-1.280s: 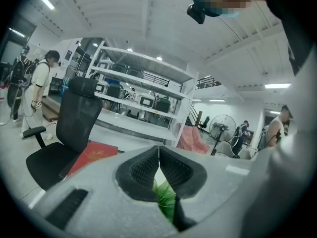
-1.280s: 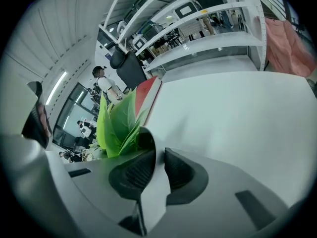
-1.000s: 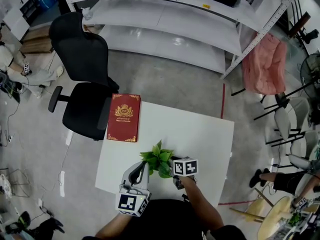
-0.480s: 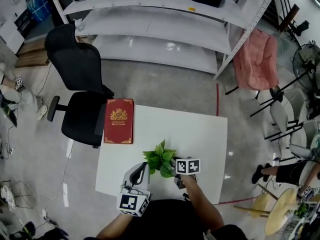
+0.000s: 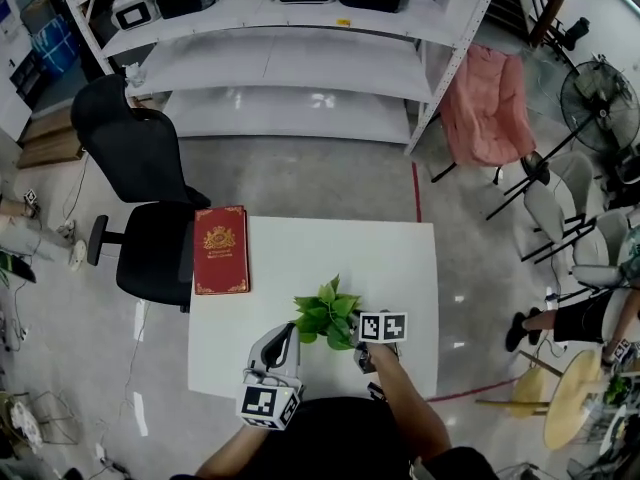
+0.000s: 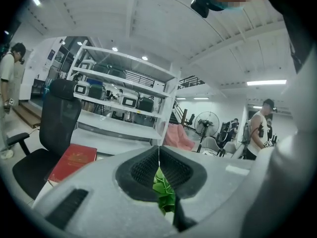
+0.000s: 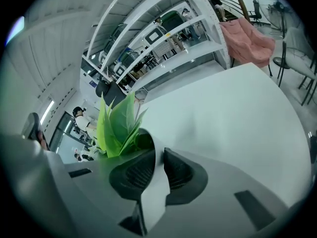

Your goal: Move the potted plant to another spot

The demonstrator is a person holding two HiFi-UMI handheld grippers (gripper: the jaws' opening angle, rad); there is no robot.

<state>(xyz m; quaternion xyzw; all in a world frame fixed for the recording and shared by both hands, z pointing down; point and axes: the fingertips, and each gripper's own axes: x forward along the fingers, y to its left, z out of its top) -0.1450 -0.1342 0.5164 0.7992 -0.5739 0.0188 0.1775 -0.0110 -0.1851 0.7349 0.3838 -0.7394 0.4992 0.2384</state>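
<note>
Right gripper [image 7: 158, 155] first: its jaws are pinched down on the white wall of the pot, one pad inside the rim and one outside, so it has the potted plant [image 7: 118, 125] by the rim with only that thin wall between the pads. The leaves fan out at about 10 o'clock from the jaw tips in that gripper's view.

Left gripper [image 6: 158, 150]: jaws closed tip to tip with nothing held. A bit of green leaf shows through the gap lower down, but that's behind the jaws.

From the head view the plant sits near the 6 o'clock edge of the white worktop [image 5: 330, 253], between the two grippers, left one at its 7 o'clock and right one at its 4 o'clock. I honestly can't tell if the pot's bottom is touching the worktop or not.

Further out, a red book [image 5: 220, 250] lies along the worktop's 9 o'clock edge, well apart from the plant. A black office chair [image 5: 140, 198] stands just beyond it at 10 o'clock, and there's white shelving [image 5: 280, 48] at 12.
</note>
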